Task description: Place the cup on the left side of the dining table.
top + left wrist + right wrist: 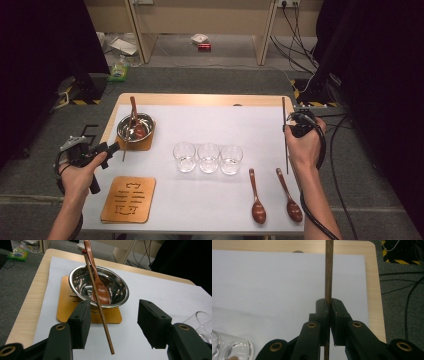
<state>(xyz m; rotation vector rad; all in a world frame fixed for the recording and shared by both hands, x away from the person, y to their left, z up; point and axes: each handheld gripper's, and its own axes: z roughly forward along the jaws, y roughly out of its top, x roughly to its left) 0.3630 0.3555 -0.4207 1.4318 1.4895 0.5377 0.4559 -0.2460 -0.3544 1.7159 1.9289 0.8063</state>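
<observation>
A slim, straight wooden chopstick (328, 270) is clamped between the flat black pads of the right gripper (328, 308), whose jaws are pressed shut on it; in the high view this chopstick (284, 131) is seen held lengthwise near the right edge of the white sheet (210, 200), well to the right of the steel bowl (135, 127). A second chopstick (98, 301) of the same dark wood is propped across the bowl's rim beside a glossy reddish-brown wooden spoon (100, 287) that lies with its oval head inside the bowl (82, 282). The bowl is round, polished and mirror-like, and is set on a square wooden coaster (63, 305) with rounded corners. The left gripper (113, 325) is held with its jaws apart just in front of the bowl, the lower end of the propped chopstick passing between the matte foam pads without being touched. Three clear round glasses (208, 158) are lined up to the right of the bowl.
</observation>
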